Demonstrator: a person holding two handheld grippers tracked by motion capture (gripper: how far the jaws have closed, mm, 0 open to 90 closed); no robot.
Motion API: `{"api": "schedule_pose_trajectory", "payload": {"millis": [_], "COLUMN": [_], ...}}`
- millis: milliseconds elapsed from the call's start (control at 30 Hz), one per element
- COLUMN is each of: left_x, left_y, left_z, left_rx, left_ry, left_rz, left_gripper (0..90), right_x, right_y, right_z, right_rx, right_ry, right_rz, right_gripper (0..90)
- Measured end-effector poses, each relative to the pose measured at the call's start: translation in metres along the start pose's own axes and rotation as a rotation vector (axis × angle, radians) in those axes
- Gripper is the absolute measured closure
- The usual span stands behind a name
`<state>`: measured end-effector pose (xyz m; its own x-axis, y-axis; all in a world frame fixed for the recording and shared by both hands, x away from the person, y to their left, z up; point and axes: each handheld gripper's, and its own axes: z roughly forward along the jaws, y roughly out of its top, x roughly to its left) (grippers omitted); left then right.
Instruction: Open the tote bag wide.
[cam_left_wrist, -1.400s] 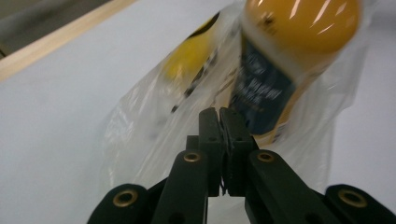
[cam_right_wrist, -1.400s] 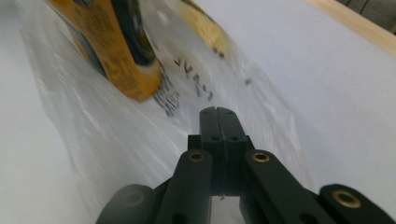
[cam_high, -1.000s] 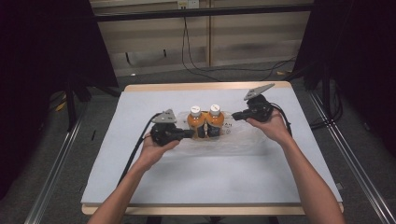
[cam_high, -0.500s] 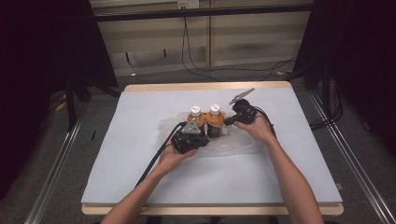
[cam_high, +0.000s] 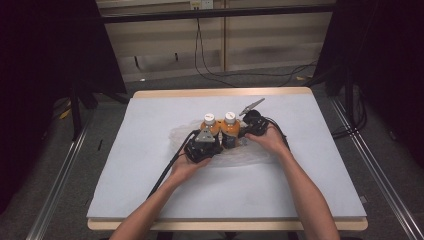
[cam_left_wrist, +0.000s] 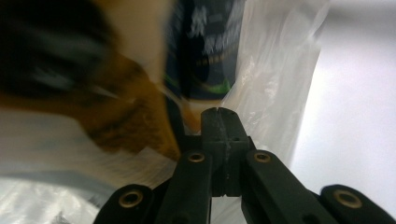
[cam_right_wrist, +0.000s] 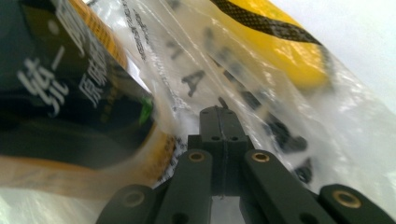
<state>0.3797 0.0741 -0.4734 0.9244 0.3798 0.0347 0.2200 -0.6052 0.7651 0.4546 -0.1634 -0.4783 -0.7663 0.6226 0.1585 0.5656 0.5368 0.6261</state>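
Two orange bottles with white caps, the left bottle (cam_high: 210, 127) and the right bottle (cam_high: 230, 126), stand side by side on a clear plastic bag (cam_high: 252, 156) mid-table. My left gripper (cam_high: 217, 144) sits at the front left of the bottles. In the left gripper view, the left gripper (cam_left_wrist: 218, 115) has its jaws shut, with bag film (cam_left_wrist: 280, 70) at the tips and a dark bottle label (cam_left_wrist: 210, 46) just beyond. My right gripper (cam_high: 241, 133) is at the right bottle's side. The right gripper (cam_right_wrist: 218, 115) is also shut, with the printed bag (cam_right_wrist: 224, 60) gathered at its tips beside a bottle (cam_right_wrist: 70, 93).
The white table top (cam_high: 150, 170) has bare room all around the bag. Cables trail from both grippers across the mat. A yellow patch with a black stripe (cam_right_wrist: 280, 37) shows through the bag film. Dark floor and rails flank the table.
Both grippers have moved inward from the bag's two sides toward the bottles. The left one travelled right and forward, and the bag has bunched around the bottles.
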Motion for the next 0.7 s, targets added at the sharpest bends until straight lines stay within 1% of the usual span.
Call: {"api": "schedule_pose_trajectory", "payload": {"millis": [33,67,100,133,167,200,233,267,300,400,433,467,500,533,567,600,633,667,700], "left_x": [-0.002,-0.003,-0.004,-0.006,-0.009,-0.011,-0.012,-0.011,-0.011,-0.012,-0.013,-0.014,-0.014,-0.015,-0.016,-0.017,-0.018,-0.018,-0.019], "left_y": [0.000,-0.001,-0.001,-0.001,-0.003,-0.005,-0.006,-0.007,-0.007,-0.008,-0.008,-0.009,-0.009,-0.010,-0.010,-0.010,-0.010,-0.010,-0.011], "left_z": [0.001,0.002,0.002,0.003,0.005,0.007,0.008,0.007,0.007,0.006,0.005,0.004,0.003,0.002,0.002,0.000,0.000,0.000,-0.002], "left_rx": [0.005,0.006,0.024,0.039,0.059,0.070,0.066,0.058,0.065,0.068,0.066,0.077,0.078,0.078,0.074,0.086,0.087,0.085,0.101], "left_ry": [0.004,-0.004,-0.001,-0.006,-0.015,-0.017,-0.011,-0.020,-0.020,-0.038,-0.040,-0.041,-0.047,-0.048,-0.054,-0.057,-0.057,-0.061,-0.073], "left_rz": [0.013,0.015,0.019,0.030,0.039,0.046,0.038,0.034,0.037,0.035,0.034,0.037,0.047,0.045,0.044,0.056,0.055,0.057,0.070], "left_gripper": [90.0,90.0,90.0,90.0,90.0,90.0,90.0,90.0,90.0,90.0,90.0,90.0,90.0,90.0,90.0,90.0,90.0,90.0,90.0], "right_x": [0.000,0.000,0.000,0.000,-0.001,0.000,-0.001,-0.001,-0.003,-0.005,-0.005,-0.007,-0.007,-0.007,-0.007,-0.008,-0.008,-0.009,-0.009], "right_y": [0.000,0.001,0.001,0.002,0.003,0.004,0.004,0.005,0.005,0.007,0.007,0.008,0.009,0.010,0.012,0.014,0.015,0.016,0.017], "right_z": [0.001,0.001,0.001,0.001,0.002,0.002,0.003,0.003,0.005,0.006,0.006,0.007,0.008,0.008,0.009,0.010,0.011,0.011,0.011], "right_rx": [-0.004,-0.002,0.001,0.002,0.002,0.004,0.004,0.006,-0.008,-0.013,-0.010,-0.013,-0.009,-0.008,-0.004,0.001,0.007,0.008,0.011], "right_ry": [0.001,0.003,0.001,-0.003,-0.007,-0.011,-0.013,-0.011,-0.011,-0.012,-0.011,-0.014,-0.020,-0.023,-0.025,-0.029,-0.030,-0.031,-0.031], "right_rz": [-0.005,-0.004,0.006,0.010,0.000,0.018,0.020,0.024,0.024,0.035,0.045,0.030,0.045,0.045,0.063,0.068,0.080,0.076,0.084], "right_gripper": [90.0,90.0,90.0,90.0,90.0,90.0,90.0,90.0,90.0,90.0,90.0,90.0,90.0,90.0,90.0,90.0,90.0,90.0,90.0]}}
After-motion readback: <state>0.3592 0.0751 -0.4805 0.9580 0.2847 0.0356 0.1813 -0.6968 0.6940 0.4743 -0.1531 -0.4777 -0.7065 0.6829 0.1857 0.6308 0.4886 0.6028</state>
